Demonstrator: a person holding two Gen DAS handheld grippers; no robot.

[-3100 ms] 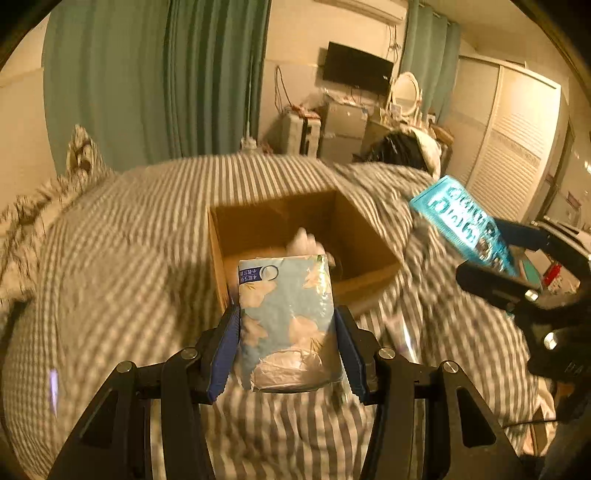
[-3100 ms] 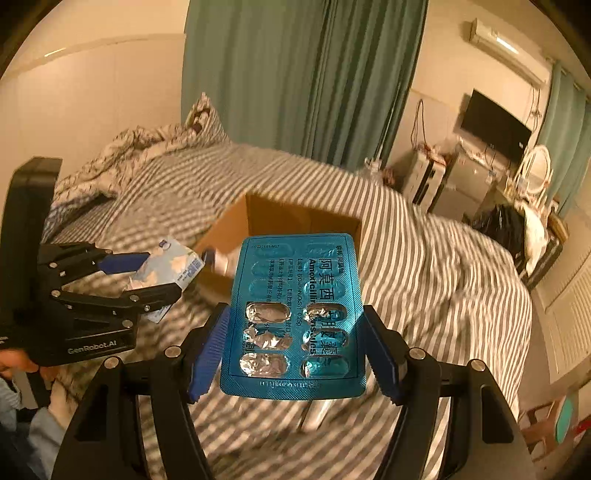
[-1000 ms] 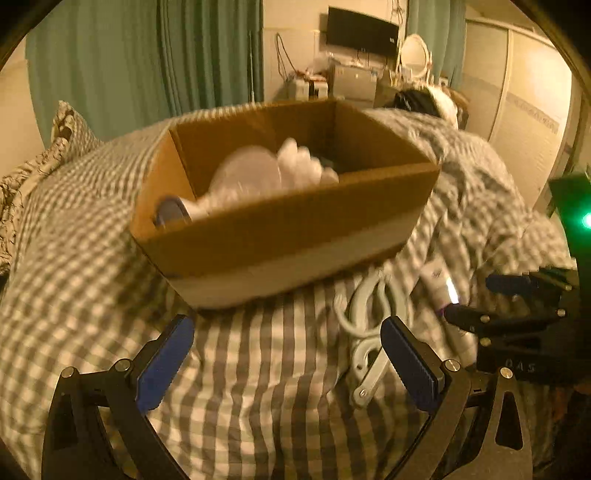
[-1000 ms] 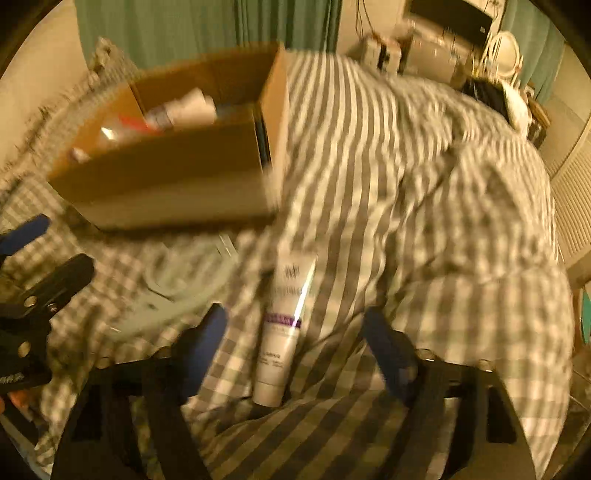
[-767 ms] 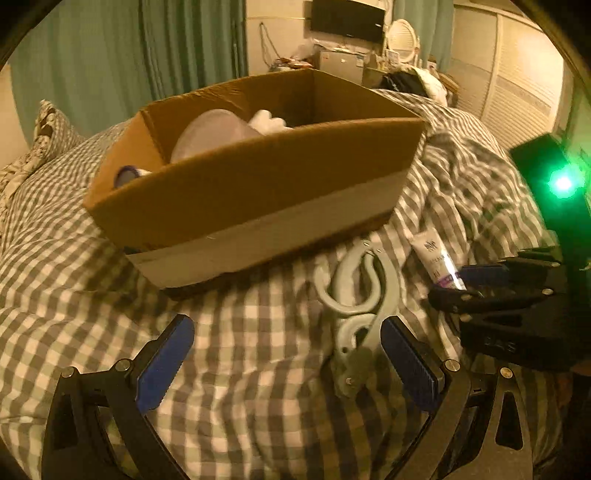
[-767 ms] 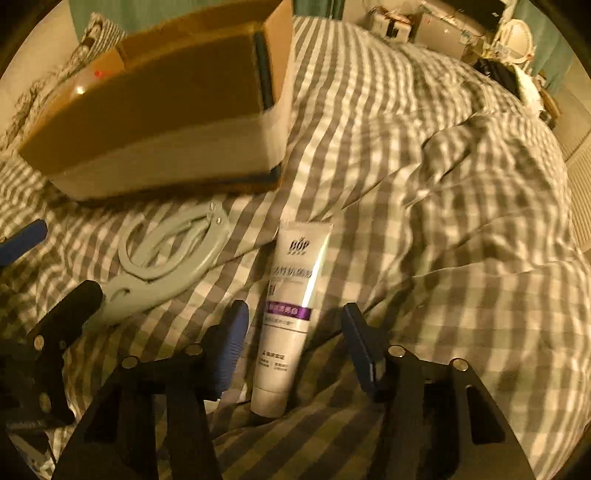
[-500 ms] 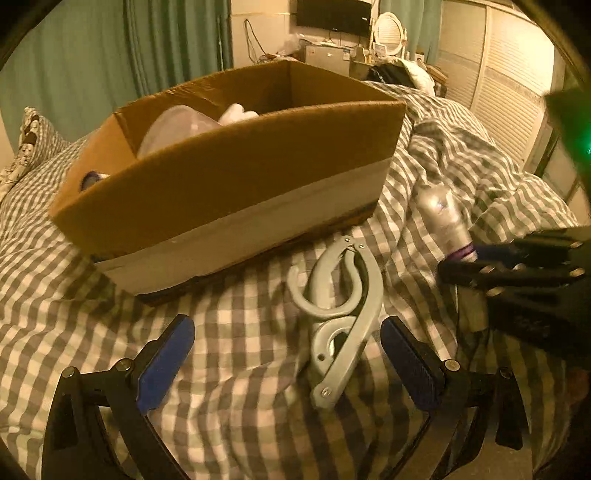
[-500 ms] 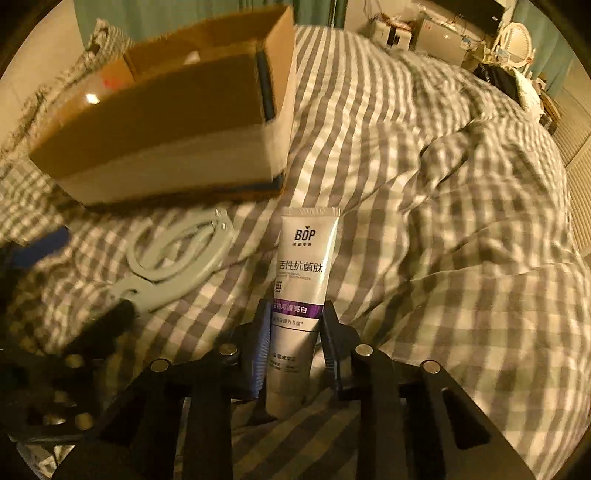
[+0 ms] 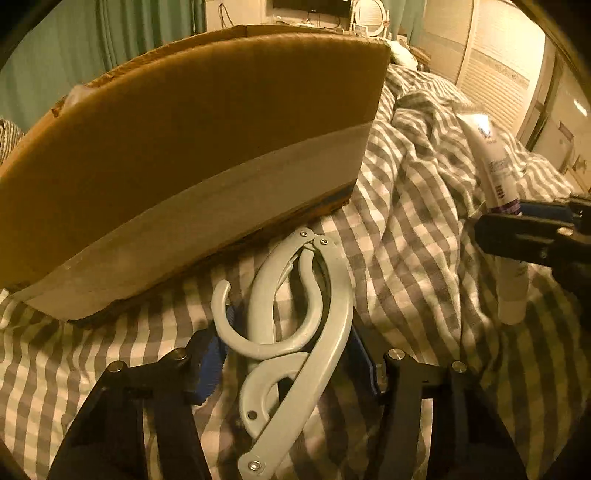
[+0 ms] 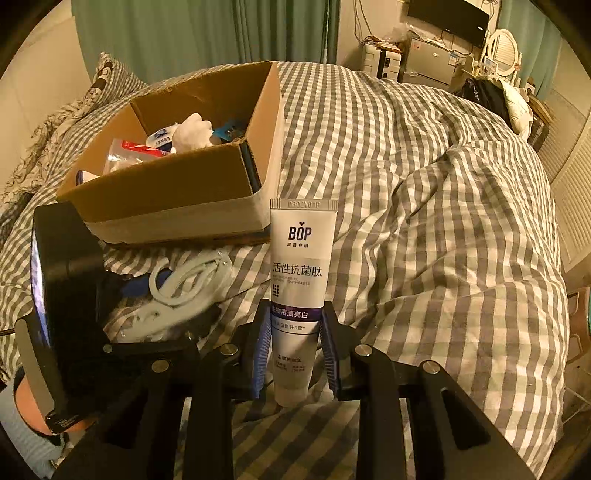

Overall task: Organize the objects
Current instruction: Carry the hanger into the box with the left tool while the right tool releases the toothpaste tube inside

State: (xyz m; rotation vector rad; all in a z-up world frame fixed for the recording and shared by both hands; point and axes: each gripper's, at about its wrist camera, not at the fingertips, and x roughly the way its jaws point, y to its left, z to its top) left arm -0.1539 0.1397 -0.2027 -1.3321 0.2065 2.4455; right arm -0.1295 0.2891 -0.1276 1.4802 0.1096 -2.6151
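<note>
My left gripper [image 9: 288, 363] is closed around a pale grey folding hanger [image 9: 295, 332] that lies on the checked bedspread just in front of the cardboard box [image 9: 192, 155]. My right gripper [image 10: 295, 343] is shut on a white BOP toothpaste tube [image 10: 299, 280] and holds it upright above the bed, cap end down. The tube also shows at the right of the left wrist view [image 9: 495, 173]. In the right wrist view the box [image 10: 177, 199] holds several items, and the hanger [image 10: 184, 291] sits in the left gripper beside it.
The checked duvet [image 10: 443, 221] covers the whole bed, rumpled into folds on the right. Green curtains [image 10: 207, 33] hang behind. A dresser with a TV and mirror [image 10: 443, 44] stands at the back. White wardrobe doors [image 9: 495, 62] are at the right.
Both grippers dropped their earlier items at the box. The left closed in from wide open onto the hanger. The right closed on the toothpaste tube and lifted it upright off the bed.
</note>
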